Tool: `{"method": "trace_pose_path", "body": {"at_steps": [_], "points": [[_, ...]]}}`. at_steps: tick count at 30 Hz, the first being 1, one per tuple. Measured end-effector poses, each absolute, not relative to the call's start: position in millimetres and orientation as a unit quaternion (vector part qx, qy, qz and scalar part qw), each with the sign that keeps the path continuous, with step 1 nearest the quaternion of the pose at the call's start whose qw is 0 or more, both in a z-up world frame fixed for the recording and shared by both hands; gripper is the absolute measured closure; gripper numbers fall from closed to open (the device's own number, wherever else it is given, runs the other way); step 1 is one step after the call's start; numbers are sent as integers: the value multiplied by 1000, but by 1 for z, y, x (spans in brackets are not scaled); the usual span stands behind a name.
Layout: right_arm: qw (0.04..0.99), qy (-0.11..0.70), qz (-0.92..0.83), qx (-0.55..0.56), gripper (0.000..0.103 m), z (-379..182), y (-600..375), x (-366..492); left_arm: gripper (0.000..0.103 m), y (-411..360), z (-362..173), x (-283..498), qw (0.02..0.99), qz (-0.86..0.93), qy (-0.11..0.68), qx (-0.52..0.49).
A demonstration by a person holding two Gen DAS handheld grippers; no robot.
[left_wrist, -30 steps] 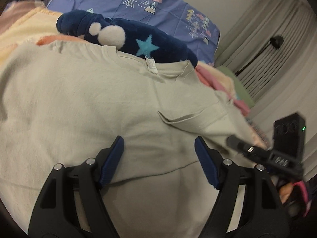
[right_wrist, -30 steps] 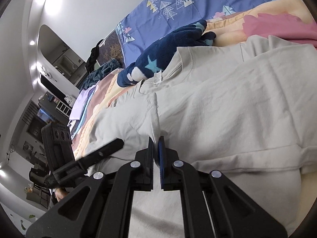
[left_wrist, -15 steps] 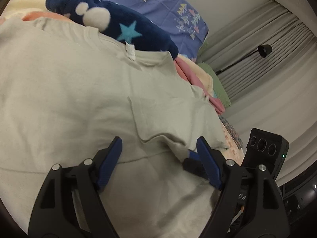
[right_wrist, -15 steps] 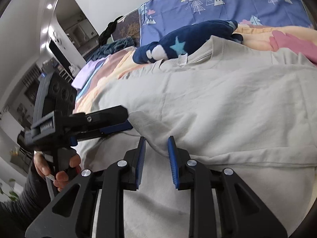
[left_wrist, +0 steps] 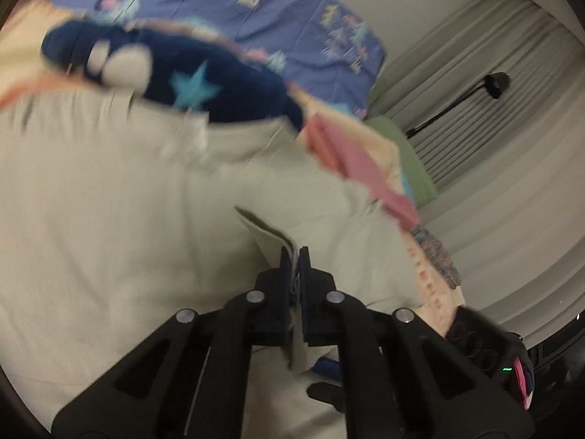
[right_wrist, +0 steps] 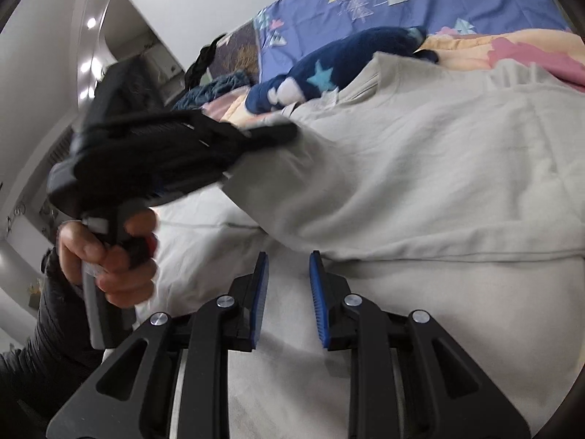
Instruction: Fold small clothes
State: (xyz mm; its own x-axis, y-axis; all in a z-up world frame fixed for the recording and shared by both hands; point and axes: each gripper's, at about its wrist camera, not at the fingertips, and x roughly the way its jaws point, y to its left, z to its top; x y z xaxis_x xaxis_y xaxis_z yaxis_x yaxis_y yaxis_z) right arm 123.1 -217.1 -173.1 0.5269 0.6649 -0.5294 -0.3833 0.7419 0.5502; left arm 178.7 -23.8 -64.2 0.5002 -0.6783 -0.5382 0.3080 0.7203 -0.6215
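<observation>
A soft beige cotton T-shirt (left_wrist: 109,219) lies spread across the bed, filling the centre of both views. The left claw (left_wrist: 294,256), low centre in its view, is pressed together, pinching a raised fold of the shirt's fabric. The right claw (right_wrist: 289,267), bottom centre, is spread, its ribbed blue pads (right_wrist: 261,300) over the hem. A plush navy toy (left_wrist: 204,84) with a turquoise star rests at the collar, upper left.
</observation>
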Motion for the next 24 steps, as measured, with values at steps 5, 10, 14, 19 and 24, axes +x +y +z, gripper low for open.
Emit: {"method": "trace_pose_path", "body": {"at_steps": [5, 10, 14, 19, 24], "points": [[876, 340, 205, 272, 78, -175, -265, 132, 99, -16, 24, 163, 881, -306, 315, -175], [868, 375, 135, 295, 88, -192, -278, 142, 99, 7, 54, 149, 924, -245, 275, -100], [877, 375, 128, 271, 87, -188, -269, 142, 99, 41, 48, 151, 931, -198, 289, -99], [879, 375, 126, 267, 87, -188, -269, 144, 99, 80, 37, 152, 933, -161, 300, -115], [884, 380, 123, 242, 85, -187, -264, 140, 99, 117, 21, 148, 938, -126, 302, -118]]}}
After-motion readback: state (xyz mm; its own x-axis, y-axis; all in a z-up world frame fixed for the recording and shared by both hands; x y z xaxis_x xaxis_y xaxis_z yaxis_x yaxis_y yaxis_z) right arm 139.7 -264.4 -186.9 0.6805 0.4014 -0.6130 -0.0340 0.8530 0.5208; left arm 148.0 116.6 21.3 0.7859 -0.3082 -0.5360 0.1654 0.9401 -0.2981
